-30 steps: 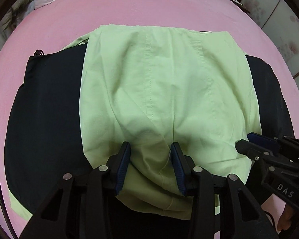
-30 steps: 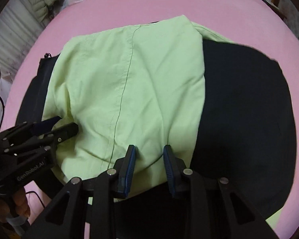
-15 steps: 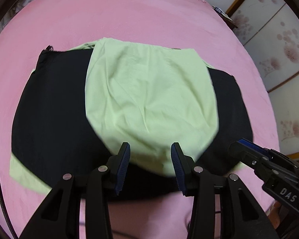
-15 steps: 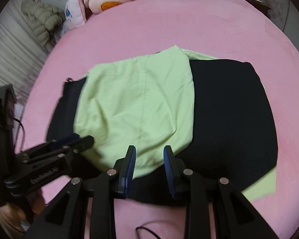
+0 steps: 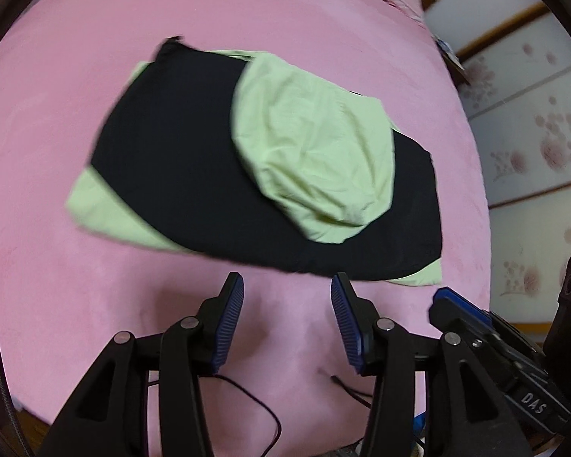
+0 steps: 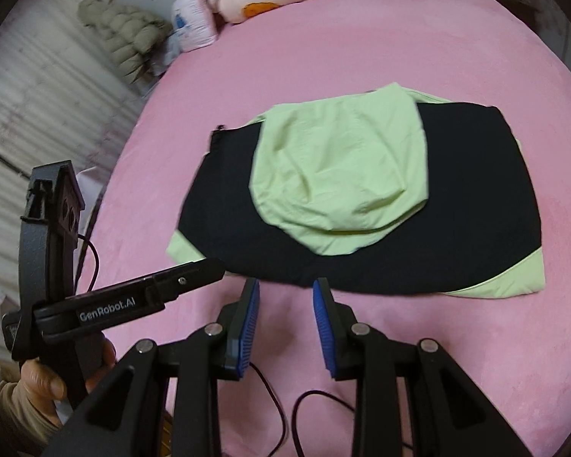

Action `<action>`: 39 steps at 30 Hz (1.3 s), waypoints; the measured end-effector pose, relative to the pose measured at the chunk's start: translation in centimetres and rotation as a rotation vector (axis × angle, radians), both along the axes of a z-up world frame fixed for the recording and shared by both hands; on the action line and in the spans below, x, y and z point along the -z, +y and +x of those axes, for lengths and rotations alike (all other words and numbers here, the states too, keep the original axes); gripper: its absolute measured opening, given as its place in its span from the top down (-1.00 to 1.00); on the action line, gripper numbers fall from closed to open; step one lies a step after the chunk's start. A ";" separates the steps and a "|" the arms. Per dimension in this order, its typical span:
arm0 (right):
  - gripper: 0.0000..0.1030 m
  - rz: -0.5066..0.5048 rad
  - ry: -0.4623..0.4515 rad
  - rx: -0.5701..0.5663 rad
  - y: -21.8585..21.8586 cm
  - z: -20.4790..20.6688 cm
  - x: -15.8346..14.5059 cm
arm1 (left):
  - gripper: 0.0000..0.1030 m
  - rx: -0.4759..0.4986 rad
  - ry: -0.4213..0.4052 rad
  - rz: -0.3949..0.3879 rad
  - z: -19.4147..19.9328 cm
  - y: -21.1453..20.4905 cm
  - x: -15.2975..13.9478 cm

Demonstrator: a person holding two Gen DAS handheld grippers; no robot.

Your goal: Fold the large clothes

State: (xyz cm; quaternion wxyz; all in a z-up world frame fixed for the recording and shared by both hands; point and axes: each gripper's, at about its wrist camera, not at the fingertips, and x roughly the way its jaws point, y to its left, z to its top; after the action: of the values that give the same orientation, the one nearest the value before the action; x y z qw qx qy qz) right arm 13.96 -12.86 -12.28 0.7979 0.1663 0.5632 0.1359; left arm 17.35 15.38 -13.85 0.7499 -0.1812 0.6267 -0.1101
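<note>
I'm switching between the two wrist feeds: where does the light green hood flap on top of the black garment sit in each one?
Left wrist view: the light green flap lies right of centre, on the right half of the black garment.
Right wrist view: the flap sits near centre, slightly above the middle, on the garment's upper middle.
Shared landmark: the pink bedcover around the garment, seen in both.

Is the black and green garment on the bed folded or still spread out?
Folded: the garment lies as a compact block on the pink bed, its green hood laid flat on top.
</note>
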 end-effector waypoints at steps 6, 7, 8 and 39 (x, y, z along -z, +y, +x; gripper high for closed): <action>0.43 -0.026 -0.085 -0.057 1.9 0.0 -1.8 | -0.34 -0.171 -0.014 0.027 -0.6 5.0 0.4; 0.43 -0.067 -0.106 -0.060 2.2 0.3 -1.6 | -0.34 -0.192 -0.014 0.034 -0.5 5.8 1.2; 0.43 -0.087 -0.120 -0.061 2.4 0.5 -1.4 | -0.34 -0.227 -0.009 0.024 -0.4 6.9 2.3; 0.71 -0.307 -0.254 -0.012 3.8 7.3 9.3 | 0.53 -0.525 -0.160 -0.430 7.4 11.7 17.3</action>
State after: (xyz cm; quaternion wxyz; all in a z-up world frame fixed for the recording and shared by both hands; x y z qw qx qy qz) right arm 21.31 -9.06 -21.58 0.8778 0.0210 0.4729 0.0731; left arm 24.77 27.05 -31.14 0.7441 -0.4808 0.4605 -0.0566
